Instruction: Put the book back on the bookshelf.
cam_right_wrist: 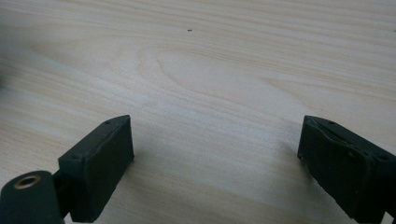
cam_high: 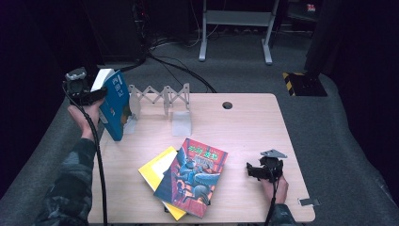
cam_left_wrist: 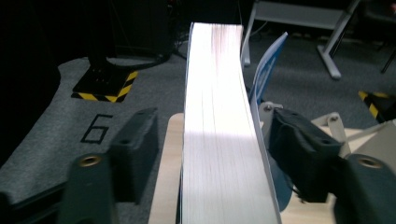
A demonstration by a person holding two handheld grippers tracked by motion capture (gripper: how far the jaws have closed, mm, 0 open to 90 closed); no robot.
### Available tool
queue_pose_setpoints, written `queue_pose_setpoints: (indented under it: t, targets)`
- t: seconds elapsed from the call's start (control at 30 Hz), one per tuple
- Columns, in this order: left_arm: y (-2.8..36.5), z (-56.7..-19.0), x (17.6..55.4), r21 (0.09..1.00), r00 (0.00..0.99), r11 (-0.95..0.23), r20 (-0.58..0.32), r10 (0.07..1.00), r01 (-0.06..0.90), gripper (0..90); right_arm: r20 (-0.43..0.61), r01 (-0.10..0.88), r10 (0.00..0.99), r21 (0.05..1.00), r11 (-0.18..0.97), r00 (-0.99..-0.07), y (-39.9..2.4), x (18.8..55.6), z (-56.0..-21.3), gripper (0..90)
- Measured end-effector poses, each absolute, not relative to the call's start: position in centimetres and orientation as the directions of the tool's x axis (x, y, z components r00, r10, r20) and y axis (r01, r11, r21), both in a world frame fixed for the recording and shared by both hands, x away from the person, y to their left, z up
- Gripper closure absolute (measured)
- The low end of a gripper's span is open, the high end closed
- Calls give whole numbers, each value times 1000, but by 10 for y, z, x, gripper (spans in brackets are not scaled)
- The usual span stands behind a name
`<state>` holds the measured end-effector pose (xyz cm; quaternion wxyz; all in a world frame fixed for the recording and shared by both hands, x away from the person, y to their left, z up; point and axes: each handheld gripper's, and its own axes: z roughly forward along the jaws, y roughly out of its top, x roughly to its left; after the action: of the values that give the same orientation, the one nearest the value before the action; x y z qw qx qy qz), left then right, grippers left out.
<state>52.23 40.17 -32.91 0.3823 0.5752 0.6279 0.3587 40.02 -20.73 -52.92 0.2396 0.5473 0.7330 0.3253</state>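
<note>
Two books lie low on the desk (cam_high: pixel 244 122), a picture-cover book (cam_high: pixel 192 176) overlapping a yellow book (cam_high: pixel 157 172), probably waiting their turn; right gripper (cam_high: pixel 258 170) rests beside them, jaws spread over bare wood, nothing between. Blue book (cam_high: pixel 114 103) stands upright at the desk's left edge against the folding rack (cam_high: pixel 160 96), seemingly being shelved there; left gripper (cam_left_wrist: pixel 210 154) straddles its page edge, left jaw clear of the pages, right jaw close against the cover.
</note>
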Motion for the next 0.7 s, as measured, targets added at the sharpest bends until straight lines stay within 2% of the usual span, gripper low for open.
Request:
queue_pose_setpoints:
  t: [0.17,0.7]
  targets:
    - [402,-323,512,887,-10,53,-55,998,458,191,5,647,958,739,189,-286,-207,400,-529,97]
    - [402,-307,464,879,115,21,-87,990,476,93,12,645,957,741,185,-288,-208,400,-529,102]
